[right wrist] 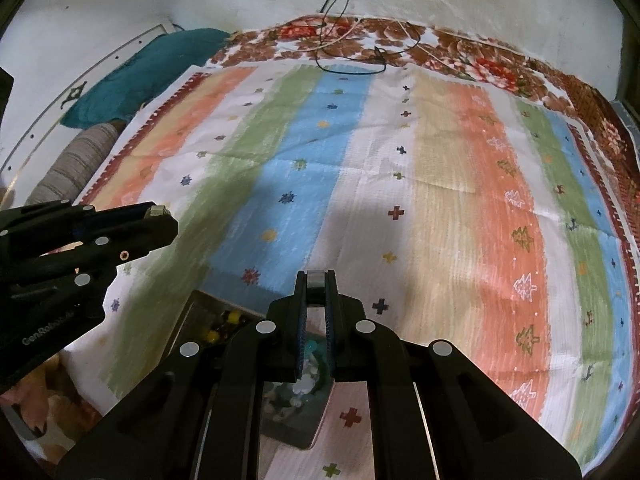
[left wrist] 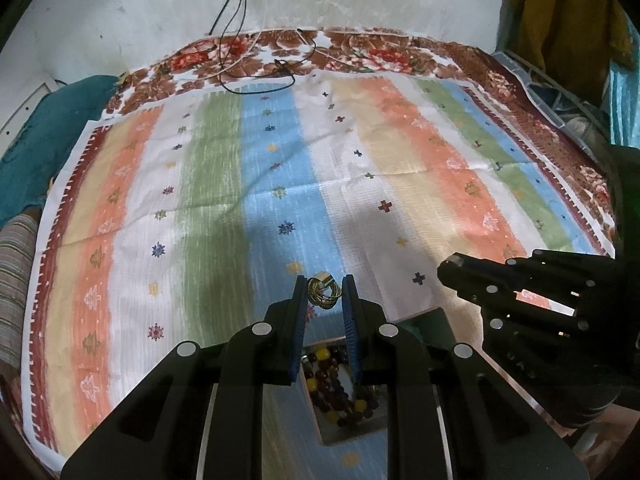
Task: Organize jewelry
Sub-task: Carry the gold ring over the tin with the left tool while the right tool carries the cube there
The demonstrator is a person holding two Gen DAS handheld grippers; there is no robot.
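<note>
From my left gripper's (left wrist: 324, 289) camera, I see its blue-padded jaws nearly closed on a small bundle of gold bangles (left wrist: 323, 290), with a wide gold ring sitting at the top of the bundle. The bundle hangs clear of the striped cloth (left wrist: 224, 168) that covers the bed. Beneath the fingers, near the cloth's near edge, lies a shallow tray (left wrist: 332, 434) holding a beaded necklace (left wrist: 334, 384) of dark red, brown and yellow beads. My right gripper (left wrist: 450, 266) comes in from the right edge of this view, just beside the tray, its tips pressed together. A black cable (left wrist: 260, 74) trails over the floral border at the cloth's far edge, and a teal cushion (left wrist: 44, 128) sits beyond the left edge.

From my right gripper's (right wrist: 316, 280) camera, its jaws are pinched on a small silver-grey band (right wrist: 316, 279) at the very tips. Below the fingers a second tray compartment (right wrist: 304, 436) shows pale, whitish and teal pieces I cannot make out. The beaded section (right wrist: 224, 322) is to its left. My left gripper (right wrist: 158, 212) enters from the left edge with something small and pale at its tip.
</note>
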